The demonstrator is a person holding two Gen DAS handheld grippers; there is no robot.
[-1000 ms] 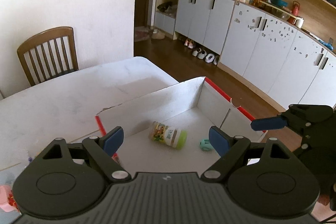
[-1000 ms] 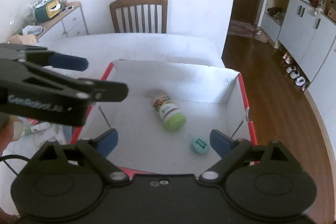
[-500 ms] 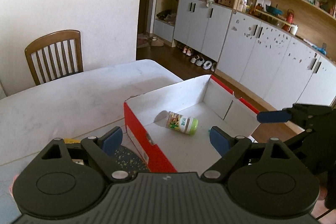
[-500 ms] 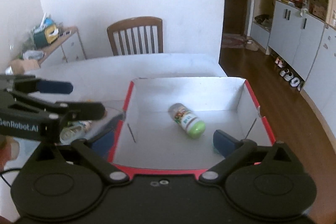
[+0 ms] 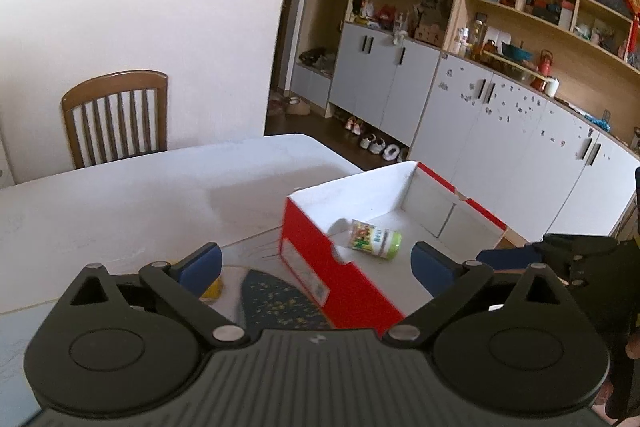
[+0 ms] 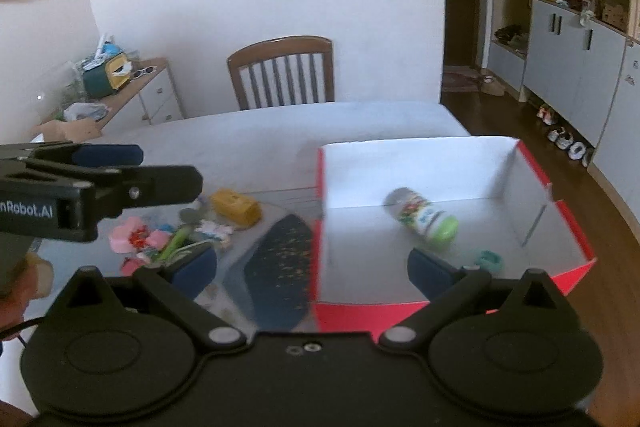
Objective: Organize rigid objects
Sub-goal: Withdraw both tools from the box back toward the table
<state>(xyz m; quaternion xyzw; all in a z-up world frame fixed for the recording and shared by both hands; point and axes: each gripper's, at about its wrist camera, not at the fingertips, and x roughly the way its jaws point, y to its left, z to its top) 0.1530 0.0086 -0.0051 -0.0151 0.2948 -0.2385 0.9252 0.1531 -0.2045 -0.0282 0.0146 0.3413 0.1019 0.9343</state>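
Observation:
A red box with a white inside (image 6: 536,169) (image 5: 312,251) sits on the table's right end. In it lie a green-capped bottle (image 6: 422,219) (image 5: 376,235) and a small teal piece (image 6: 489,261). Left of the box lie a dark speckled oval object (image 6: 280,263) (image 5: 280,303), a yellow block (image 6: 236,207) and a heap of small pink and green items (image 6: 160,239). My left gripper (image 5: 316,261) is open and empty, above the box's left wall; it also shows in the right wrist view (image 6: 108,163). My right gripper (image 6: 312,273) is open and empty at the box's near left corner.
A wooden chair (image 6: 282,73) (image 5: 116,117) stands at the table's far side. The white table (image 5: 160,183) stretches beyond the box. Grey cabinets (image 5: 500,131) line the right wall, with shoes on the wooden floor. A low side cabinet (image 6: 132,95) stands at left.
Both grippers have drawn back and shifted left from over the box. The loose objects left of the box have come into view. Both stay open.

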